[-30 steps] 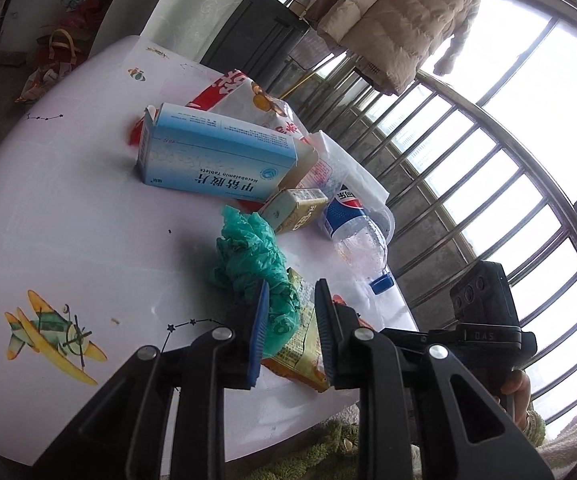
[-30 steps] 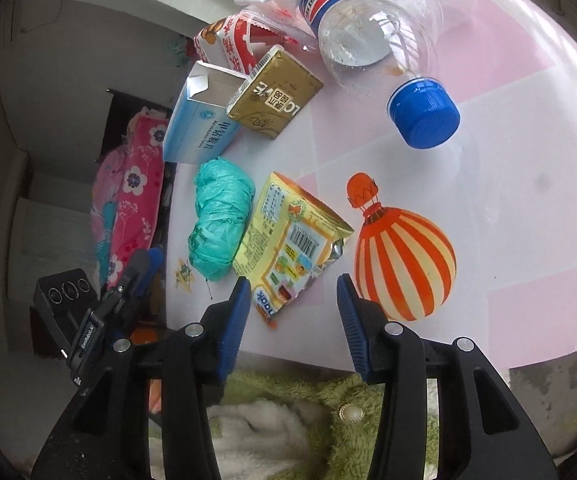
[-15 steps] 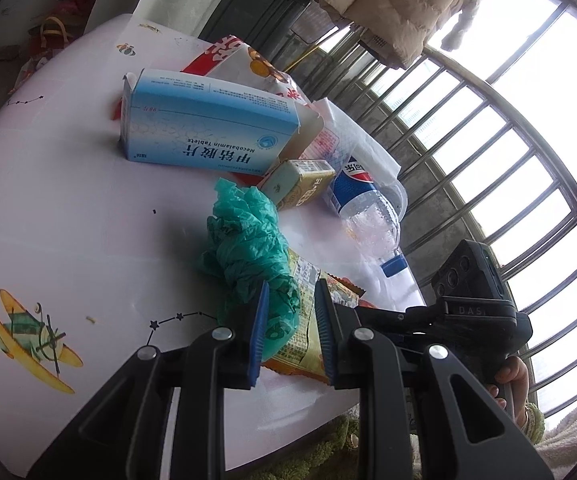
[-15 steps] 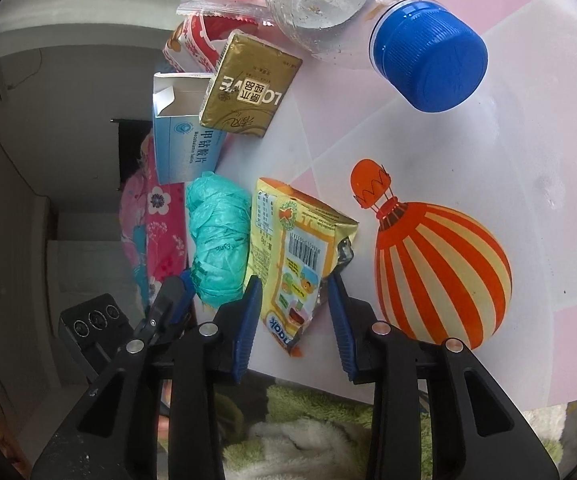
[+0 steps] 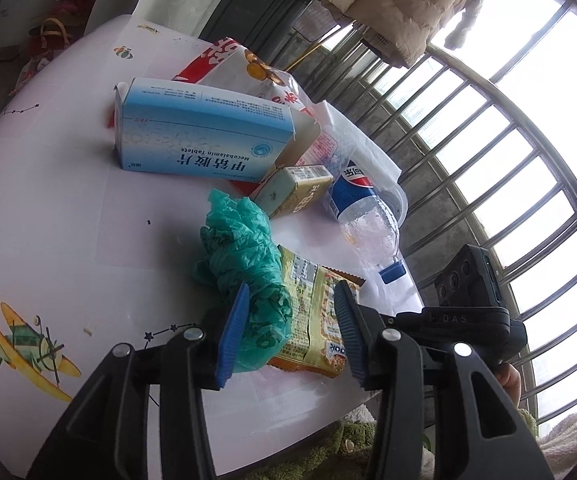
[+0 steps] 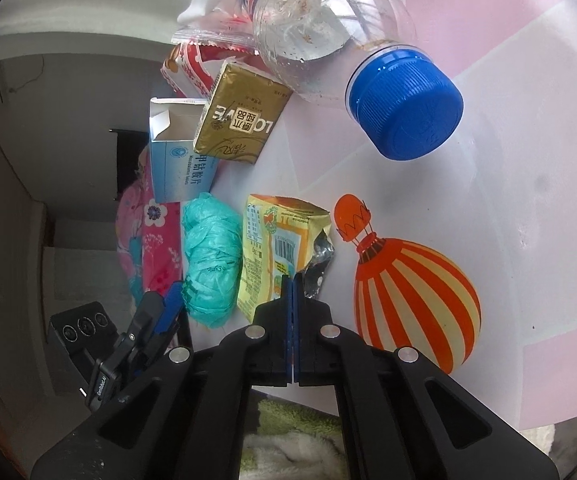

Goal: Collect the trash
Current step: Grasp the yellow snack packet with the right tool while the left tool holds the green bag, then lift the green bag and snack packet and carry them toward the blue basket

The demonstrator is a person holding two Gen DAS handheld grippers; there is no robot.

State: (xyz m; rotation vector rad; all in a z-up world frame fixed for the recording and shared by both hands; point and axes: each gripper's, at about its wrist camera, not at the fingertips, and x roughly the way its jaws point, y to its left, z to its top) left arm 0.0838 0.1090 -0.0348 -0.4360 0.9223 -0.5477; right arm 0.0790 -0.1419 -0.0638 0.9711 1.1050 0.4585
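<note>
A crumpled green plastic bag [image 5: 244, 256] [image 6: 210, 256] and a yellow snack wrapper [image 5: 316, 320] [image 6: 272, 240] lie side by side near the front edge of the white table [image 5: 68, 208]. My left gripper [image 5: 291, 296] straddles the near ends of both, and its jaws are opening; the pads do not squeeze either one. My right gripper [image 6: 291, 280] is shut on the wrapper's near edge. In the left wrist view the right gripper's black body [image 5: 468, 312] shows, with its fingertips hidden.
Behind lie a blue medicine box [image 5: 196, 136], a gold drink carton [image 5: 296, 190], a blue-capped plastic bottle [image 5: 368, 224] [image 6: 404, 104] and a red-and-white snack bag [image 5: 248, 64]. A barred window [image 5: 488, 140] stands to the right. Green fuzzy fabric [image 6: 288, 420] lies below the table edge.
The right jaws have closed onto the yellow wrapper's edge. The left jaws, narrow around the green bag's end before, have spread wider. Neither hand has shifted much.
</note>
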